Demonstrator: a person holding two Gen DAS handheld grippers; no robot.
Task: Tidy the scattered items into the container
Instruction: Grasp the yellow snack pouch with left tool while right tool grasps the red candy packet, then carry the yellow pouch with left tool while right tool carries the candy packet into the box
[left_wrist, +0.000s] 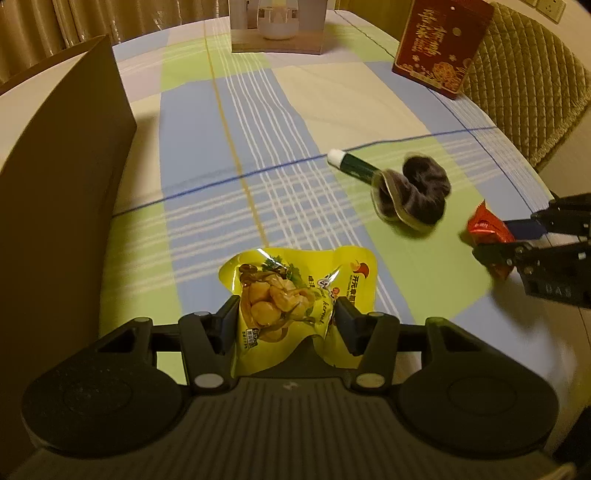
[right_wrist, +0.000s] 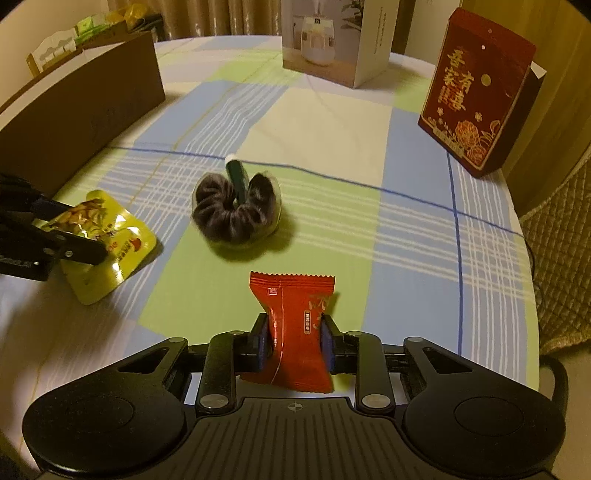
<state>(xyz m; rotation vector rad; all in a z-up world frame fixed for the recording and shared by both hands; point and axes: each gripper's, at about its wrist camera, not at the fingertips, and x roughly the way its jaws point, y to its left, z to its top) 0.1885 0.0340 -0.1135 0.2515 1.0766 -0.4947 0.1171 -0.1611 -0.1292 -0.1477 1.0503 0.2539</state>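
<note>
A: Left wrist view. The left tongs (left_wrist: 286, 314) are clamped on the yellow snack pouch (left_wrist: 295, 291), pads pressing its two side edges. The brown container (left_wrist: 62, 166) stands along the table's left edge, just beside the pouch. The red candy packet (left_wrist: 489, 234) is visible near the right edge, held in the right tongs (left_wrist: 517, 238).

B: Items not yet collected?

A: A dark scrunchie (left_wrist: 413, 195) in mid-table, with a green tube (left_wrist: 352, 164) touching its far side.

B: Right wrist view.

A: The right tongs (right_wrist: 294, 341) are clamped on the red candy packet (right_wrist: 295, 328) across its narrow waist. The left tongs (right_wrist: 62, 236) hold the yellow snack pouch (right_wrist: 105, 243) at the left edge, in front of the container (right_wrist: 81, 107). The green tube (right_wrist: 236, 177) lies across the scrunchie (right_wrist: 236, 212).

B: Fault risks?

A: Judgement only. Both wrappers are slick film, so either could slide out during the lift. The container wall is tall; a low carry would likely strike it. The right tongs must cross the table and may clip the scrunchie or roll the tube.
</note>
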